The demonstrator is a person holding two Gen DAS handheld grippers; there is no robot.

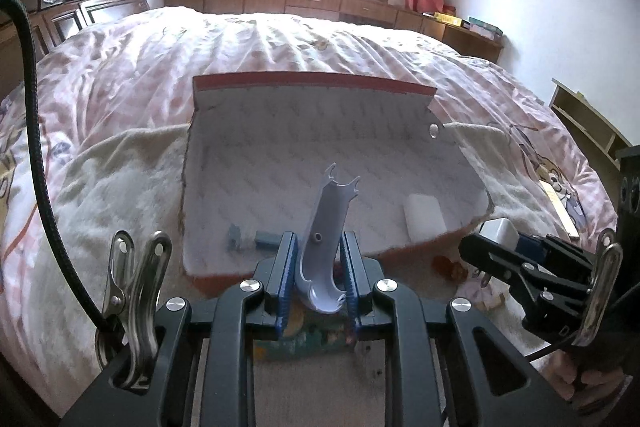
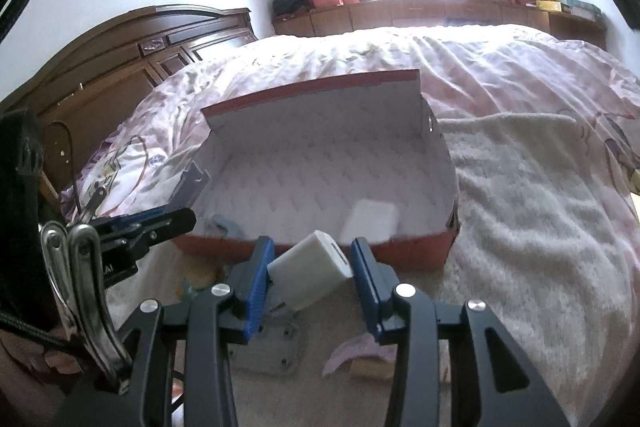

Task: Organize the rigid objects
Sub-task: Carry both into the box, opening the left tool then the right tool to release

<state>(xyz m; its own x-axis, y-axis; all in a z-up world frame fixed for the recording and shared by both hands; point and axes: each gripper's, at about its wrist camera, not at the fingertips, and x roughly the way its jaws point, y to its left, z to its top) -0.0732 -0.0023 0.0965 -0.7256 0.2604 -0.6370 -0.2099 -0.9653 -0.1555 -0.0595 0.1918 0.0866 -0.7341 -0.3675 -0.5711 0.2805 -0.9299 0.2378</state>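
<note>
Your left gripper (image 1: 318, 281) has its blue pads closed on a curved grey plastic bracket (image 1: 326, 227), which stands upright between them with its forked end pointing up. It sits just in front of the near wall of the open red box (image 1: 316, 85), which rests on a white blanket (image 1: 116, 179) on the bed (image 1: 280, 43).

In the left wrist view, you see small grey-blue parts (image 1: 256, 239) on the box floor at the near left, partly hidden behind the left pad. A white block (image 1: 424, 217) lies at the near right of the floor. The right wrist view shows the same white block (image 2: 372, 221) but only a blurred edge of the grey-blue parts.

Your right gripper (image 2: 312, 277) grips a white charger plug (image 2: 310, 269) between its pads, tilted, just short of the box's near wall (image 2: 320, 255). The left wrist view confirms this from the side: the charger (image 1: 498, 233) sits at the tip of the right gripper (image 1: 504, 251), with a metal prong hanging below.

Only the right wrist view shows a grey flat plate (image 2: 272, 345) and a pale pink piece (image 2: 352, 349) on the blanket beneath the gripper.
</note>
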